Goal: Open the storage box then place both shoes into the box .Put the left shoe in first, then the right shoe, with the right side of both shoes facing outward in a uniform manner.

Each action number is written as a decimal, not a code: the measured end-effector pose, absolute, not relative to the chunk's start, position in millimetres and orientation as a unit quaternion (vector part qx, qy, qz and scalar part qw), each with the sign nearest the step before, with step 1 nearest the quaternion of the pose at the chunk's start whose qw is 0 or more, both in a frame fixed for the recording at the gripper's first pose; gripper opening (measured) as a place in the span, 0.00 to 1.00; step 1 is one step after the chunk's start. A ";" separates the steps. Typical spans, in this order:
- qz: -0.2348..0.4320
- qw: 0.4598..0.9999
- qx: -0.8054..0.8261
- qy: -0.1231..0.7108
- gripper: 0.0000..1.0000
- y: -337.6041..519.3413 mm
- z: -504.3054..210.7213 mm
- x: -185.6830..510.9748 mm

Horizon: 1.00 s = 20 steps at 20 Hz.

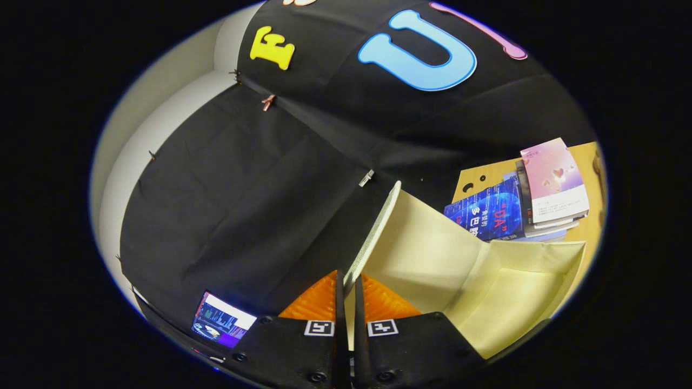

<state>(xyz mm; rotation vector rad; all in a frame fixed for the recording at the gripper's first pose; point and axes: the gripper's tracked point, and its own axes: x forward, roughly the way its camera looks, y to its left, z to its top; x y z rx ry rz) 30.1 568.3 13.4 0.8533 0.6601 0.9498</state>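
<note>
My gripper (348,283) is shut on the front edge of the storage box's lid (378,227), a thin pale flap that runs up from between the fingers (319,302). The lid stands raised and swung open. To its right I look into the cream-coloured inside of the box (513,292), which holds nothing that I can see. No shoe is in sight.
Beyond the box a stack of books (540,200) lies on a wooden table (586,156). A small lit screen (221,321) sits left of the fingers. The black cloth wall (243,189) hangs behind everything.
</note>
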 end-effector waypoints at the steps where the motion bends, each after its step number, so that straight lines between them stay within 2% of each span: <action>1: 0.431 0.757 0.381 0.309 0.08 584.4 11.5 32.0; 7: 0.413 0.776 0.321 0.352 0.08 672.8 -35.3 36.1; 12: 0.407 0.781 0.263 0.393 0.11 711.2 -83.6 21.7; 16: 0.402 0.787 0.247 0.397 0.24 716.0 -100.8 21.1; 20: 0.405 0.789 0.251 0.387 0.69 712.0 -88.2 22.5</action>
